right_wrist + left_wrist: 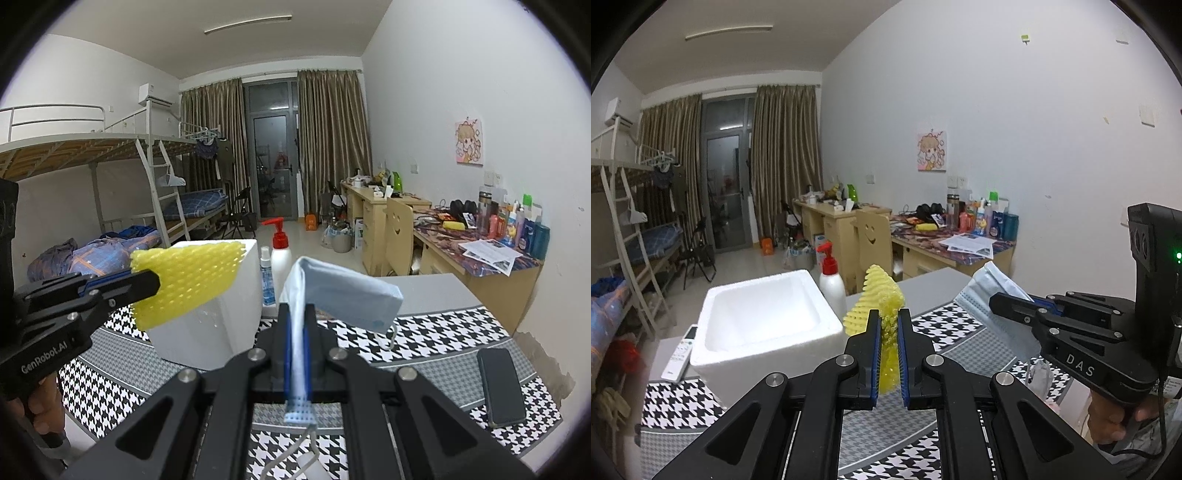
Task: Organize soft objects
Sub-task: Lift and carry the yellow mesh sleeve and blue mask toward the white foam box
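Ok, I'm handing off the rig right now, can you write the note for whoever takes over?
Left gripper: shut on the yellow foam net, held up beside the foam box.
Right gripper: shut on the blue mask, held above the checked cloth.
Done: both soft things picked up.
Left: neither is in the box, which looks empty; probably both go there. A phone lies on the cloth to the right.
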Demonstrator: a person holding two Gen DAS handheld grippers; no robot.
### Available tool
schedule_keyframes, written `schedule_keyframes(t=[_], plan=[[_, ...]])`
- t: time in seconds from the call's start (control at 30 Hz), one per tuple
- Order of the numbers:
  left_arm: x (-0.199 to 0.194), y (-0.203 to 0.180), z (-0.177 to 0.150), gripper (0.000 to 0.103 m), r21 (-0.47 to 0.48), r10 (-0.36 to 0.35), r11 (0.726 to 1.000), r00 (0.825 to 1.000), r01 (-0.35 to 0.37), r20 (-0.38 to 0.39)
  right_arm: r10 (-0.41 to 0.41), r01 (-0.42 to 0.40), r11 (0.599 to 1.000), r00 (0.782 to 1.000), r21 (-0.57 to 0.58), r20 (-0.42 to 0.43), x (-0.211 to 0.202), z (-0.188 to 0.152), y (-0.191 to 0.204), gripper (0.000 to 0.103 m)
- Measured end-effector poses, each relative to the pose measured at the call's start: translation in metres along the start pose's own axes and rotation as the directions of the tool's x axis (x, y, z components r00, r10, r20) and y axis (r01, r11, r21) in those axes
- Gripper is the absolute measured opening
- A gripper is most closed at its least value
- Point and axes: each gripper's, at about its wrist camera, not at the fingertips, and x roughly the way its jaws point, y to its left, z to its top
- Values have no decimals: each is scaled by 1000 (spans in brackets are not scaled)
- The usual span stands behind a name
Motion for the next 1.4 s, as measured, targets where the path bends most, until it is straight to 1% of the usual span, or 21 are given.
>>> schedule_keyframes(t=[0.23, 0.67, 1.03, 1.4], plan=[[-3, 6, 7, 9, -3, 22, 1000, 1000, -21, 20, 17, -17, 1000, 1000, -14, 11, 4, 7, 8, 8], [-2, 26, 20, 9, -24, 103, 994, 994, -102, 38, 57, -57, 998, 998, -36, 27, 11, 23, 23, 8], [1, 45, 27, 9, -49, 173, 984, 984, -170, 47, 114, -113, 992, 993, -52, 20, 26, 41, 40, 8], [13, 65, 31, 9, -77, 215, 974, 976, -212, 24, 162, -163, 985, 987, -63, -18, 49, 57, 52, 8]])
